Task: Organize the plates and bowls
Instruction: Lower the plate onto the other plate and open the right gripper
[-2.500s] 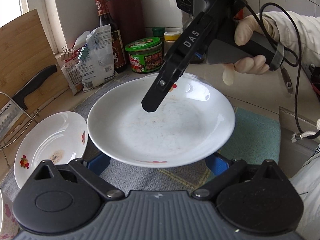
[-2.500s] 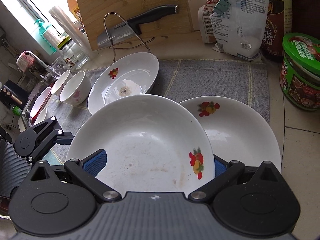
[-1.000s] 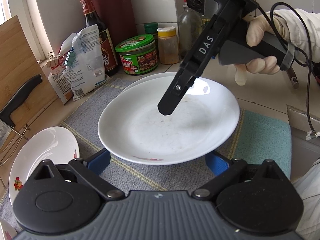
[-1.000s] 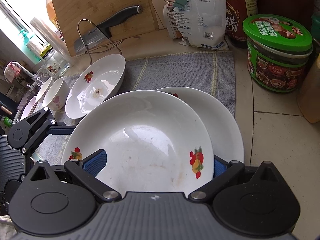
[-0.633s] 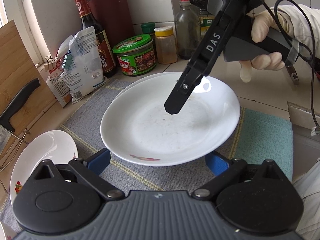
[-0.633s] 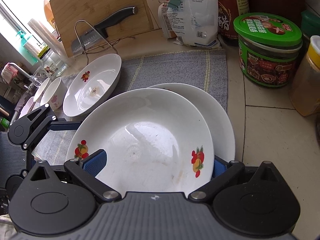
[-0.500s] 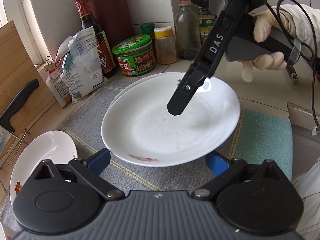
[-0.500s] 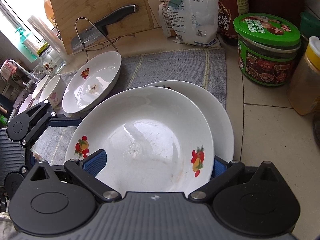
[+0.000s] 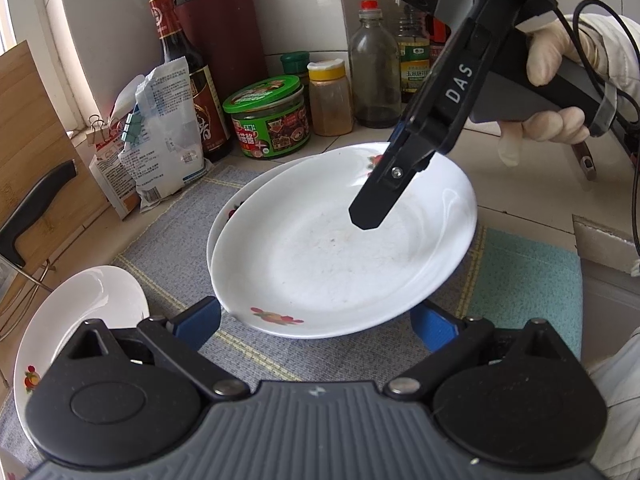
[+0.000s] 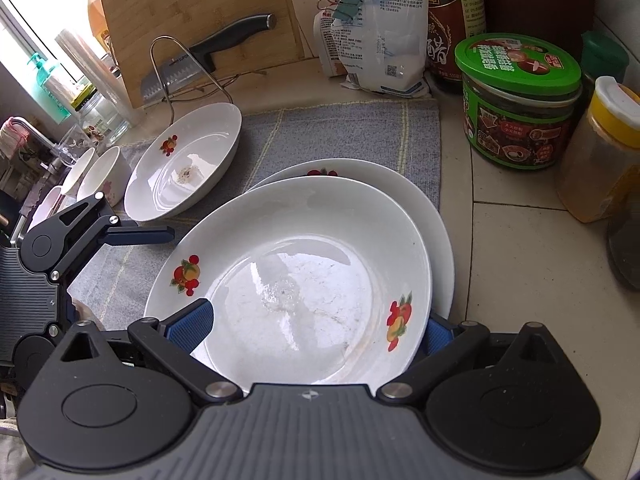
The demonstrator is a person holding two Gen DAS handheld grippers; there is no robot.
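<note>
Tiled kitchen worktop [image 10: 520, 256], grey mat [image 10: 344, 136] spread across it, jars and bottles crowding the back edge by the wall. Right tongs [image 9: 374, 216] grip the near rim of a white plate [image 10: 304, 272], one finger above, one beneath, holding it over a second plate [image 10: 436, 220] lying on the mat. Left tongs [image 9: 316, 322] gape wide at the plate's opposite rim, holding nothing. Another plate [image 10: 184, 164] sits toward the mat's left edge.
</note>
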